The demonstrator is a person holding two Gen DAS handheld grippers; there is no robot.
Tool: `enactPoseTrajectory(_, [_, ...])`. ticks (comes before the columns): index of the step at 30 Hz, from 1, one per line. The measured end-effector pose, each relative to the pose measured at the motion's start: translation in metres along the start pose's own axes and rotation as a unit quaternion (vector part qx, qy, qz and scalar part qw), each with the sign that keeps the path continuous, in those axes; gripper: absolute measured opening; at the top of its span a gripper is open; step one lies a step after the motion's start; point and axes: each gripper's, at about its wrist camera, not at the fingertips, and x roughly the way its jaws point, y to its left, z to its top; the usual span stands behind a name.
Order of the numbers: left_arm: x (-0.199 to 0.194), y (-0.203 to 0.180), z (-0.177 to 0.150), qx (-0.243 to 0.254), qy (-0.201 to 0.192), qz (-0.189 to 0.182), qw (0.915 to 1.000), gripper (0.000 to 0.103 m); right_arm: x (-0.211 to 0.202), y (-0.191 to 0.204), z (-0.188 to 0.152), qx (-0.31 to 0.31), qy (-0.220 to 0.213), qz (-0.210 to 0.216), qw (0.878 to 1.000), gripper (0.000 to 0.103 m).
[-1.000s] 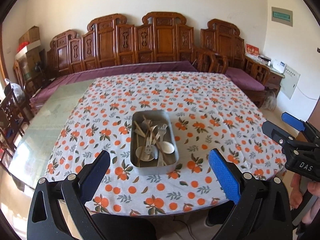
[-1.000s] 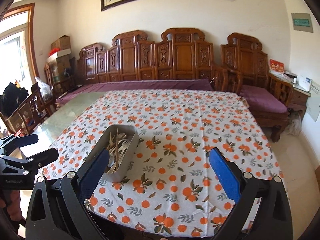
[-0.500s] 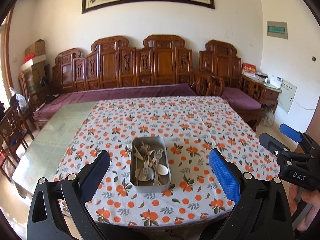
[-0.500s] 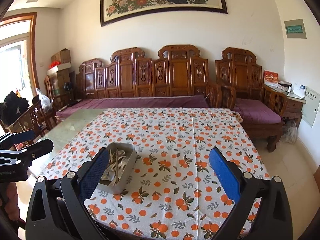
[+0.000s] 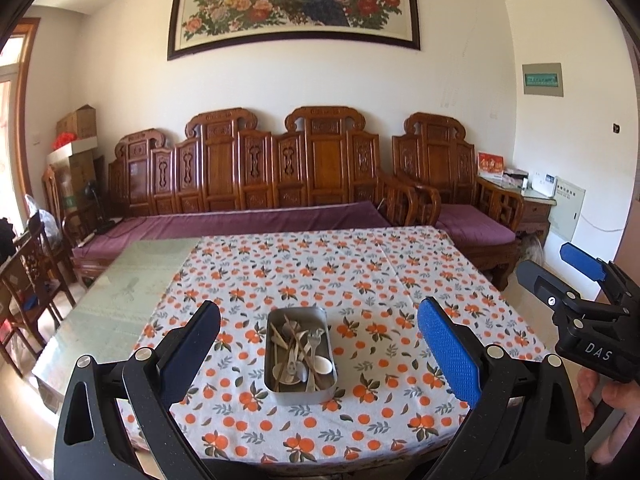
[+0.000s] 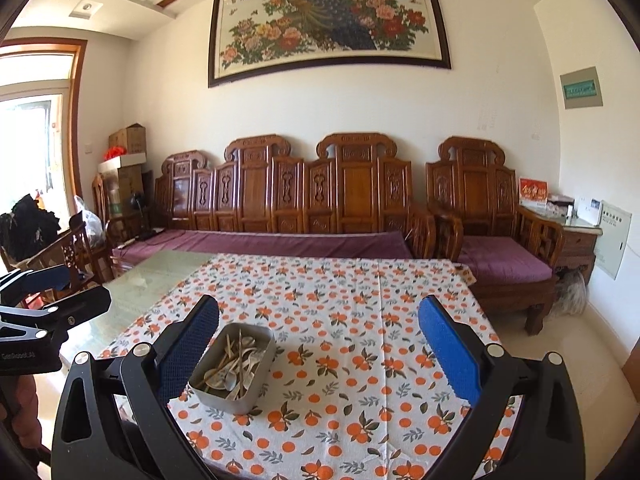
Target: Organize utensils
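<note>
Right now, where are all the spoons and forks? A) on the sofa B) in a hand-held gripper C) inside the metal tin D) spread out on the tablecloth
C: the spoons and forks lie jumbled inside the metal tin on the tablecloth.

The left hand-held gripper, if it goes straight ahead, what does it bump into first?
Probably the metal tray of utensils on the tablecloth, centred between the open left hand-held gripper fingers; depth is unclear.

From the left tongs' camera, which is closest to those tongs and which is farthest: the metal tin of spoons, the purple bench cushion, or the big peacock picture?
1. Metal tin, on the tablecloth just ahead of the left tongs.
2. Purple bench cushion, behind the table's far edge.
3. Peacock picture, high on the back wall.
</note>
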Motion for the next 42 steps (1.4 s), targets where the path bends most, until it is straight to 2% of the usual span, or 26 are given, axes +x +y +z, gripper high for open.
enactPoseTrajectory(10, [-0.017, 0.003, 0.003, -0.003, -0.014, 0.005, 0.9999, 0.095, -0.021, 0.002, 0.009, -0.001, -0.022, -0.004, 1.0, 0.1])
enactPoseTrajectory(42, [-0.017, 0.002, 0.001, -0.002, -0.013, 0.014, 0.9998, 0.095, -0.014, 0.005, 0.004, 0.007, -0.014, 0.001, 1.0, 0.1])
